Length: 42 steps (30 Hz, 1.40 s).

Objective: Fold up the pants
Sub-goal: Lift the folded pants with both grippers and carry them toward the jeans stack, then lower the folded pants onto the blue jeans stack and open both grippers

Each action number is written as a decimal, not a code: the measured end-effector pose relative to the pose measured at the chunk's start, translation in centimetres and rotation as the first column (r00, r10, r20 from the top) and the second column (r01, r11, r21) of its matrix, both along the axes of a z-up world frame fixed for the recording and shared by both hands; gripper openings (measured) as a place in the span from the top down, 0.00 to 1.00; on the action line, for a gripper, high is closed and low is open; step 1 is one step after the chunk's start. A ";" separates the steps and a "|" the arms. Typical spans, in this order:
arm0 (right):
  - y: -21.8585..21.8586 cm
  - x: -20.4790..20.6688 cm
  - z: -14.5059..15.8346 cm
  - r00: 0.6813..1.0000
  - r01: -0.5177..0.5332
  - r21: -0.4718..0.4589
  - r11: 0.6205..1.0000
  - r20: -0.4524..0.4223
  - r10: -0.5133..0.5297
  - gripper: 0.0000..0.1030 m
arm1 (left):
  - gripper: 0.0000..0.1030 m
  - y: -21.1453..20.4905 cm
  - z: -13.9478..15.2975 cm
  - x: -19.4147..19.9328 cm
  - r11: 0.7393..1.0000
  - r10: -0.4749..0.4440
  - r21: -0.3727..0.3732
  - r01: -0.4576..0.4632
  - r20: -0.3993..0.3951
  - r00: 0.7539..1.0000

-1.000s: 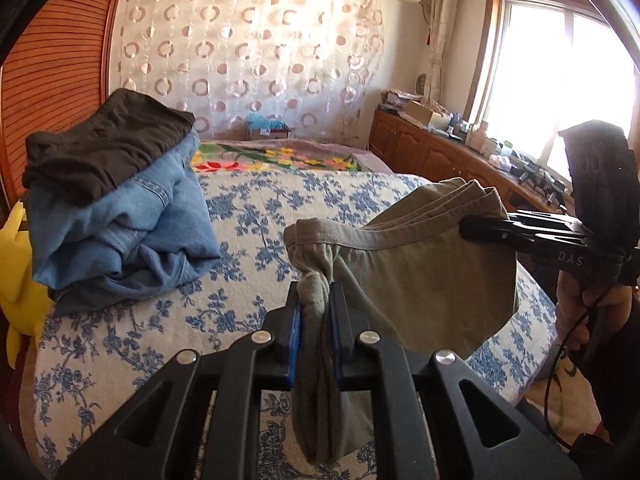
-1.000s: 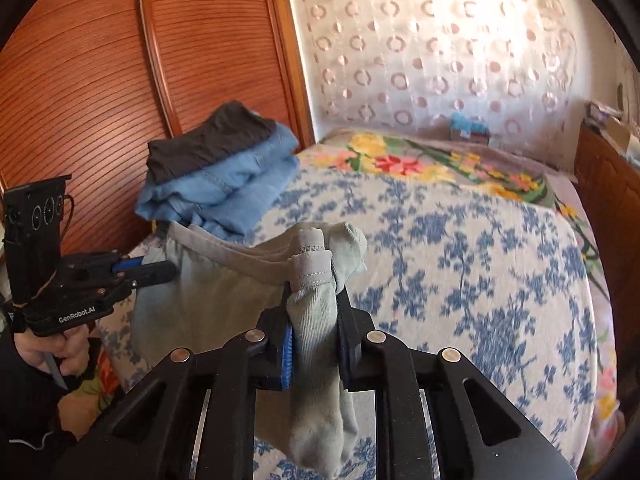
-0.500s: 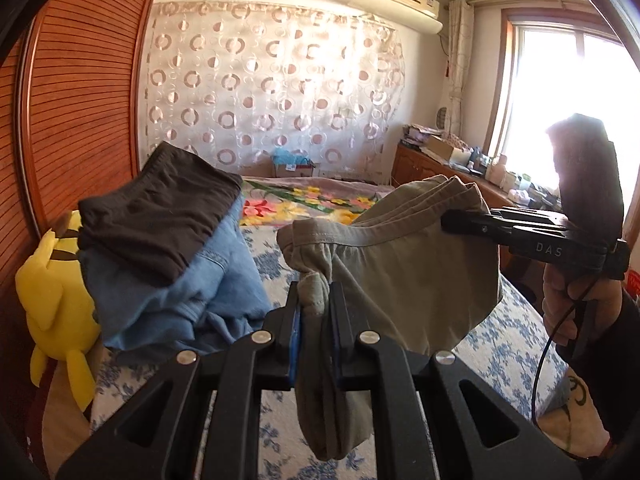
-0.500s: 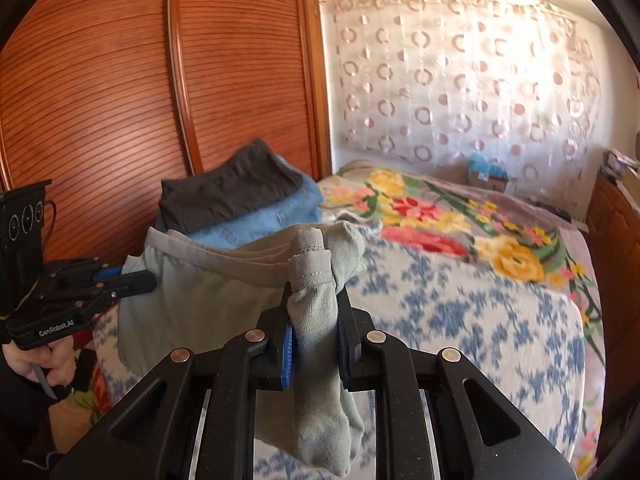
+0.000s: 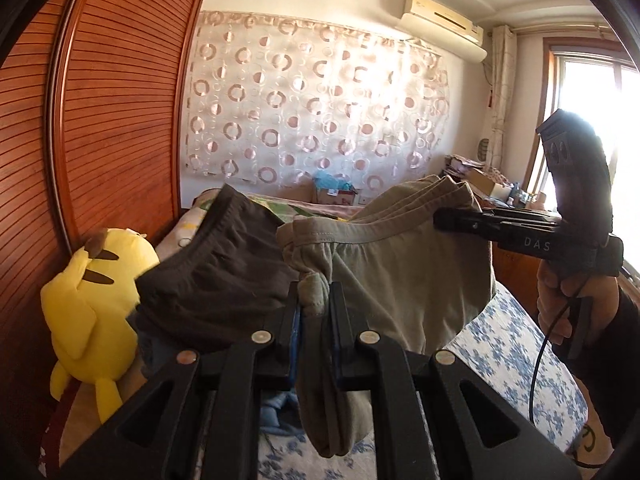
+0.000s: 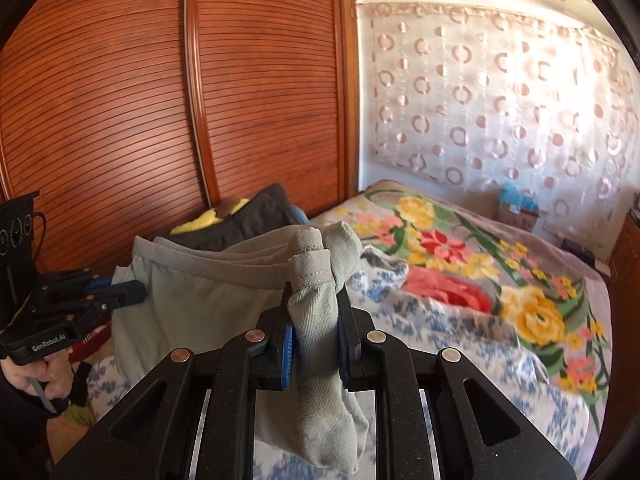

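The olive-grey pants hang folded in the air between my two grippers, above the bed. My left gripper is shut on one bunched end of the pants. My right gripper is shut on the other bunched end. In the left wrist view the right gripper shows at the right, clamped on the waistband. In the right wrist view the left gripper shows at the left, clamped on the pants' edge.
A stack of folded clothes, black pants over blue jeans, lies at the bed's left edge. A yellow plush toy leans on the wooden wardrobe. The floral bedspread spreads to the right.
Both grippers have lifted the pants higher and carried them left toward the stack of folded clothes. Both views now look up at the wall and wardrobe.
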State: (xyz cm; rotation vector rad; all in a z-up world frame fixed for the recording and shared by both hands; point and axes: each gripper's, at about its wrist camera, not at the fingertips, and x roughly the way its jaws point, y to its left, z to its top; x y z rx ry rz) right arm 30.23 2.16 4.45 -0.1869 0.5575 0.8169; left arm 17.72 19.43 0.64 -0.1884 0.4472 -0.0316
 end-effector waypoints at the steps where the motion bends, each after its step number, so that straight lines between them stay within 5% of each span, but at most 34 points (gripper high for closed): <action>1: 0.4 0.5 0.1 1.000 -0.006 0.000 1.000 -0.001 0.006 0.86 | 0.92 0.3 0.2 0.3 1.000 0.009 0.003 -0.009 0.002 1.000; 35: 18.4 9.4 -0.9 0.968 -0.221 -0.193 0.956 0.075 0.239 0.86 | 0.91 5.6 -1.7 1.9 0.983 0.183 -0.007 -0.183 -0.042 0.982; 42: 20.3 10.1 -1.9 0.971 -0.233 -0.166 0.958 0.021 0.239 0.73 | 0.88 6.4 -3.1 1.5 0.980 0.195 -0.011 -0.198 -0.108 0.975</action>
